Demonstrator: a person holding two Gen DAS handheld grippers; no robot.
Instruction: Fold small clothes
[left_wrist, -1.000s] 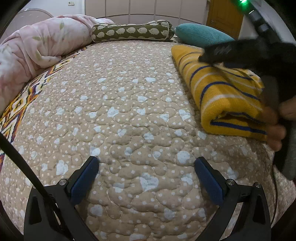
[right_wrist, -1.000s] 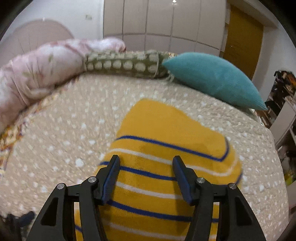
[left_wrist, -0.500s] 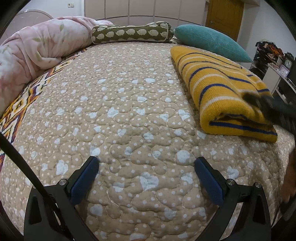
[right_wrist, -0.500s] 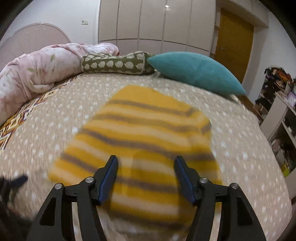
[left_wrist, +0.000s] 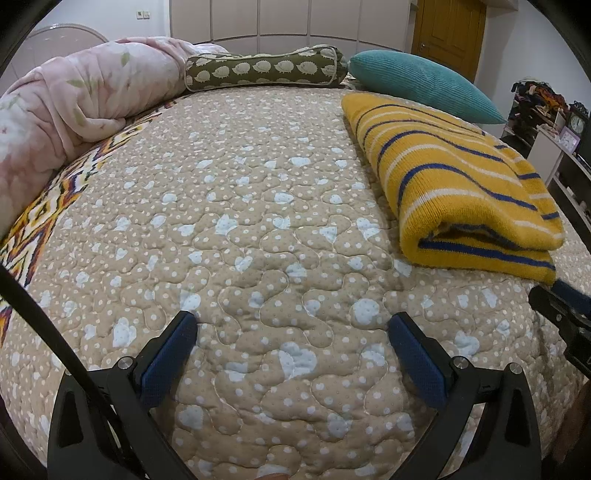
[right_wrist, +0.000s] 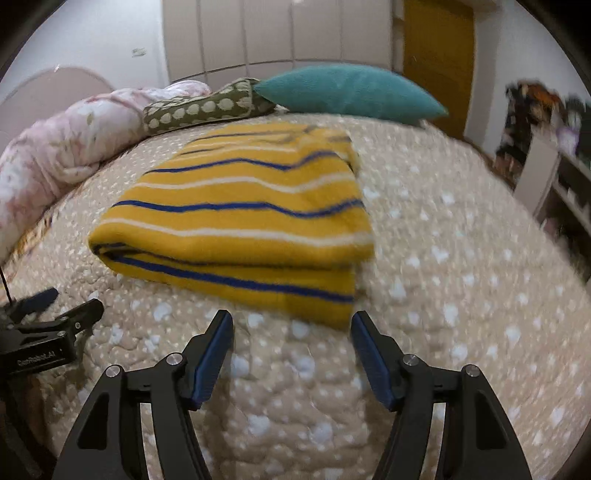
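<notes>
A yellow knit garment with blue and white stripes (left_wrist: 458, 184) lies folded in a thick rectangle on the beige quilted bedspread (left_wrist: 240, 221). It also shows in the right wrist view (right_wrist: 251, 206). My left gripper (left_wrist: 291, 332) is open and empty over bare quilt, left of the garment. My right gripper (right_wrist: 291, 332) is open and empty, just in front of the garment's near folded edge, not touching it. Its fingertip (left_wrist: 569, 291) shows at the right edge of the left wrist view. The left gripper (right_wrist: 55, 306) shows at the left of the right wrist view.
A pink floral duvet (left_wrist: 74, 99) is bunched along the left side. A green patterned bolster (left_wrist: 266, 70) and a teal pillow (left_wrist: 421, 85) lie at the head of the bed. Shelves with clutter (right_wrist: 554, 147) stand to the right of the bed.
My right gripper has pulled back off the garment toward the near edge of the bed and now hangs in front of it. The left gripper has not moved.
</notes>
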